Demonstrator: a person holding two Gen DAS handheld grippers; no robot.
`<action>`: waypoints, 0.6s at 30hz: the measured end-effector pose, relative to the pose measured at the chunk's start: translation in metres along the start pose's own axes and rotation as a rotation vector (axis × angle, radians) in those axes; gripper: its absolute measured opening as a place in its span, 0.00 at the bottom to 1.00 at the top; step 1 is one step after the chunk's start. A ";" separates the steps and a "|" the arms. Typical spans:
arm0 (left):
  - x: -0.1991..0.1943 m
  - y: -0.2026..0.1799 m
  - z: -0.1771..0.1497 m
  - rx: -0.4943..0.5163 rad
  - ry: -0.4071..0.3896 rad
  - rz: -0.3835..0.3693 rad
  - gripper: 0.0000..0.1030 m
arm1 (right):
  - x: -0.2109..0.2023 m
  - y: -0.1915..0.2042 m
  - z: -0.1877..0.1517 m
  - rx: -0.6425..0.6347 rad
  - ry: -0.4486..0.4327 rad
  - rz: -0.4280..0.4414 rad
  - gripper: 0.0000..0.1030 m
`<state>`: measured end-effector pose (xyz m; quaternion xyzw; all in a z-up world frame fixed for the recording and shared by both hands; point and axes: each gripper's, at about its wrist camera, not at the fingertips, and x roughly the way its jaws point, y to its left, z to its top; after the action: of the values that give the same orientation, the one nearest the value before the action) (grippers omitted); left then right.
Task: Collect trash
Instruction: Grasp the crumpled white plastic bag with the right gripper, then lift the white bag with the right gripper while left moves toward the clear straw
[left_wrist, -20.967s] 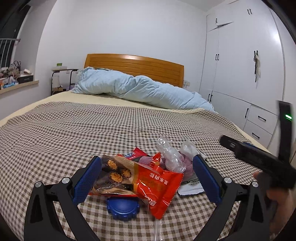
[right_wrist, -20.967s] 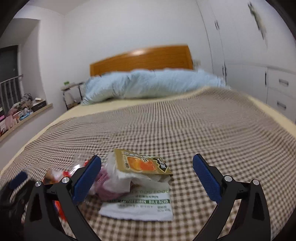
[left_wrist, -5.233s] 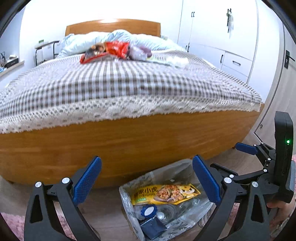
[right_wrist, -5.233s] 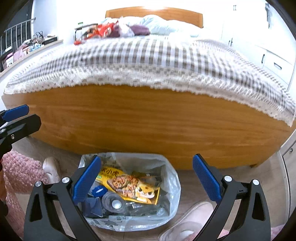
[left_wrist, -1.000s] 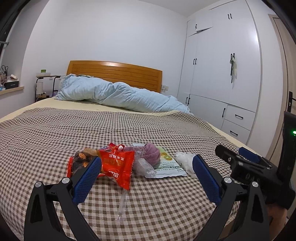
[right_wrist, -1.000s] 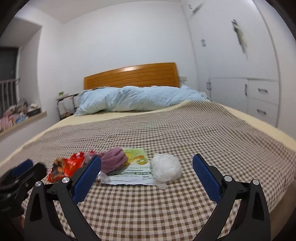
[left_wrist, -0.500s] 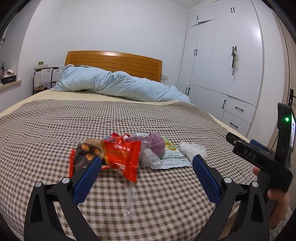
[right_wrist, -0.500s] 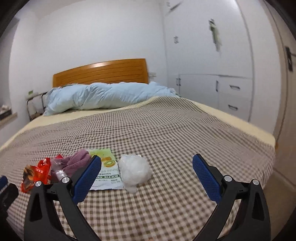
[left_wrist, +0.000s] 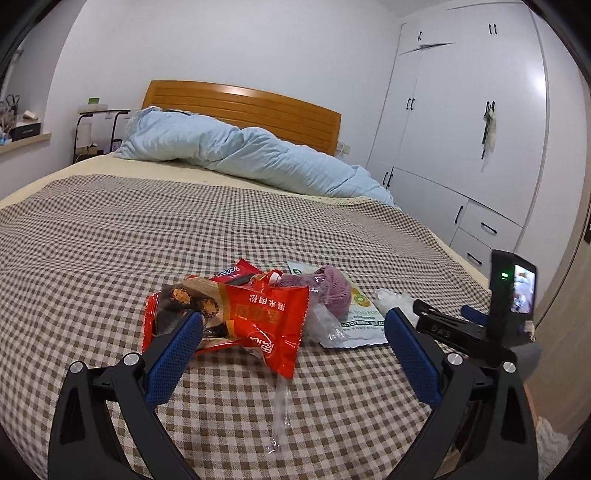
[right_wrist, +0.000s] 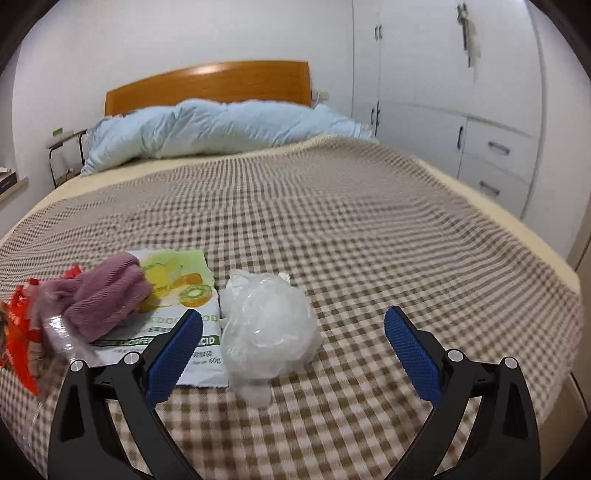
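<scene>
The left claw (left_wrist: 291, 347) gapes wide over a red snack wrapper (left_wrist: 258, 314); the right claw (right_wrist: 293, 345), equally wide, frames a crumpled clear plastic bag (right_wrist: 267, 328). Both pieces lie on the checked bedspread (right_wrist: 369, 221).

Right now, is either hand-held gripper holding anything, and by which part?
Nothing is held. Left hand-held gripper and right hand-held gripper are both open.
</scene>
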<state>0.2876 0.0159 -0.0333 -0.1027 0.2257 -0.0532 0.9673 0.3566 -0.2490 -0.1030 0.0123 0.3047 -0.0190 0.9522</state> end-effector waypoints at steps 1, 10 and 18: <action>0.001 0.000 0.000 0.001 0.001 0.002 0.93 | 0.006 -0.002 -0.001 0.011 0.026 0.006 0.92; 0.005 0.002 -0.004 -0.021 0.024 -0.004 0.93 | 0.024 -0.018 -0.008 0.132 0.144 0.163 0.29; 0.002 -0.002 -0.011 0.007 0.030 0.013 0.93 | -0.018 -0.028 0.004 0.171 0.038 0.182 0.14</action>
<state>0.2841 0.0114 -0.0430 -0.0972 0.2406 -0.0494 0.9645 0.3432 -0.2769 -0.0893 0.1214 0.3174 0.0417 0.9396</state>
